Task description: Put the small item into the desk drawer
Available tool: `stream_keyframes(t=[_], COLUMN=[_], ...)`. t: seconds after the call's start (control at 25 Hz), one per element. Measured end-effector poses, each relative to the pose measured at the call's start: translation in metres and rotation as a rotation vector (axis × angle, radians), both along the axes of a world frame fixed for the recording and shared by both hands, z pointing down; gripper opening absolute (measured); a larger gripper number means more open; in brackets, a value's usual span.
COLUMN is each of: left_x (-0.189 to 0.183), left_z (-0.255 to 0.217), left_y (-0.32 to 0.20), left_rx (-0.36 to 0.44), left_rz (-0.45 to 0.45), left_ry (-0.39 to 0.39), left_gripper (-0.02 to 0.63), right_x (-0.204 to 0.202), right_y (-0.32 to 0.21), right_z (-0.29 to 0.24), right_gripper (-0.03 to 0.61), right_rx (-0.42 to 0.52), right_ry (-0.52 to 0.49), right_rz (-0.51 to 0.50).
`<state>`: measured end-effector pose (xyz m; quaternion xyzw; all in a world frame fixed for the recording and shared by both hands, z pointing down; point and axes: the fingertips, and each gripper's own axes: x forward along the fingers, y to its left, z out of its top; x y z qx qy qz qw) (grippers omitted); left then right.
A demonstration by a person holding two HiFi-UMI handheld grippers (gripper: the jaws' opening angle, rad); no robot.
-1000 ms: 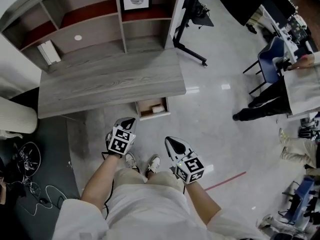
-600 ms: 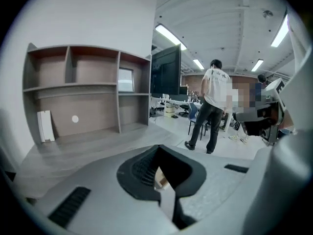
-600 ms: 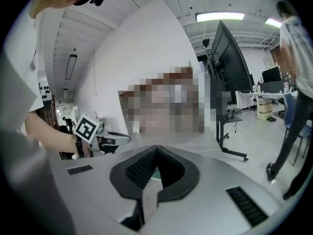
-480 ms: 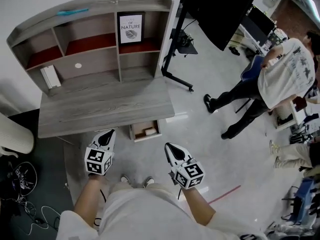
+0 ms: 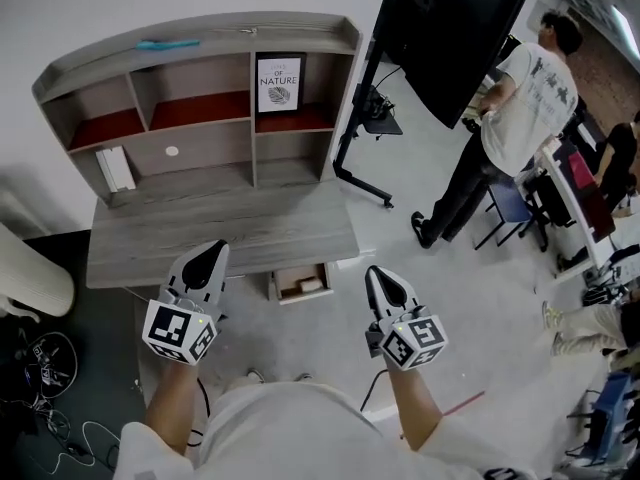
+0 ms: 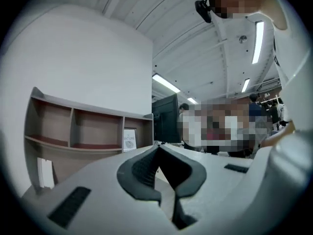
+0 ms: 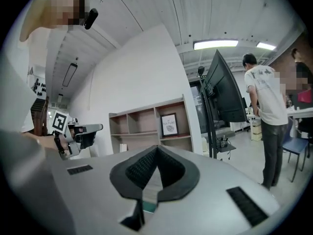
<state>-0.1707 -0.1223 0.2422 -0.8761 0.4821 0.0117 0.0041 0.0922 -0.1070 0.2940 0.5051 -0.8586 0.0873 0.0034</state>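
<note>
While both hands have come up over the past second from low down by the drawer (image 5: 300,297), we record the left gripper (image 5: 212,252) and the right gripper (image 5: 378,274) now pointing level at the front edge of the desk (image 5: 220,233), well apart from one another and clear of the drawer. The head view has drawn back with them and takes in more of the room. On each gripper the jaws are pressed together at the tips with nothing between them.

We find the drawer still pulled out beneath the desk. The small item (image 5: 311,285), pale and lying towards the drawer's right side, sits where it sat a second ago. We judge that the placing is done and the hands have withdrawn; the drawer is not yet pushed in.

On the desk stands a shelf unit (image 5: 250,118). Its upper right compartment holds a framed print (image 5: 279,81), and a white upright object (image 5: 116,168) stands at lower left. A teal object (image 5: 168,44) lies on top. The other compartments appear bare.
</note>
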Motion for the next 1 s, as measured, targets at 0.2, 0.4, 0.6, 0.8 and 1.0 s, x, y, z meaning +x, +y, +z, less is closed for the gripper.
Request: stream_keyframes(t=[0.2, 0.4, 0.6, 0.8, 1.0], left_x=[-0.030, -0.048, -0.065, -0.059, -0.052], left_z=[-0.021, 0.003, 0.004, 0.020, 0.021], left_y=[0.018, 0.029, 0.048, 0.057, 0.052], left_rx=[0.063, 0.059, 0.039, 0.009, -0.001], left_rz=[-0.037, -0.082, -0.166, -0.178, -0.167], left_ry=[0.015, -0.005, 0.109, 0.124, 0.129], left_gripper=[0.006, 0.006, 0.006, 0.006, 0.006], right_x=[-0.003, -0.003, 0.004, 0.003, -0.005], right_y=[-0.009, -0.006, 0.010, 0.015, 0.011], right_z=[-0.018, 0.001, 0.023, 0.032, 0.027], right_gripper=[-0.003, -0.003, -0.003, -0.003, -0.003], right_rx=[0.040, 0.005, -0.060, -0.087, -0.072], right_ry=[0.006, 0.042, 0.007, 0.015, 0.029], right_rz=[0.003, 0.009, 0.046, 0.041, 0.005])
